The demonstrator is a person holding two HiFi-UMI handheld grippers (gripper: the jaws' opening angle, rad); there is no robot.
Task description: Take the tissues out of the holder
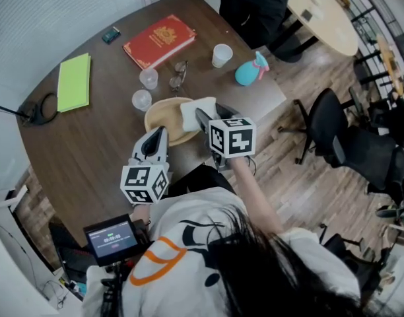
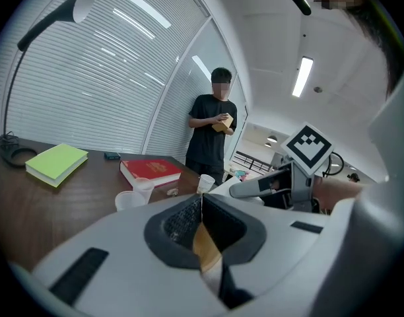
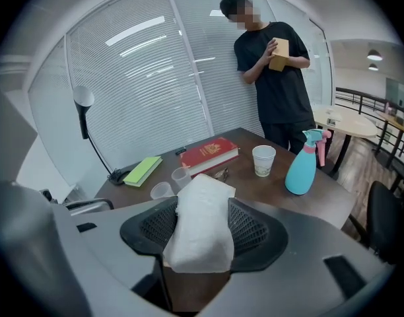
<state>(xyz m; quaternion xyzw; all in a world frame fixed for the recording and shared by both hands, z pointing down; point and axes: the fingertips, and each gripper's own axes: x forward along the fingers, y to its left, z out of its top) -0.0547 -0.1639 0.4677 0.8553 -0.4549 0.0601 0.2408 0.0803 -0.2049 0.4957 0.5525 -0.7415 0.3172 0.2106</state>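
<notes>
Big dark table (image 1: 90, 150) fills the head view, and near its front edge sits the round tan holder (image 1: 164, 114), a shallow wooden dish whose visible inside shows bare wood. Beyond it, to the right, a teal spray bottle (image 1: 248, 72) with a pink trigger stands upright, contents impossible to read. Just left of that bottle is a white paper cup (image 1: 222, 55), upright, mouth up, and nothing can be made out inside from here. Two clear plastic cups complete the set, one (image 1: 148, 78) near the red book (image 1: 159, 40) and one (image 1: 141, 100) just beside the holder's far-left rim; both look see-through to the table. Now the grip: the right gripper (image 3: 202, 209) has its jaws clamped on the tissues (image 3: 201, 246), a folded white wad squeezed between both mesh pads and poking out past the tips. From the head view that wad sits over the holder's right-hand rim, at the claw's tip. The left gripper (image 2: 202, 203) has its jaws drawn together, tip at the holder's near rim, a tan sliver showing in the gap; whether it pinches that rim cannot be told.
</notes>
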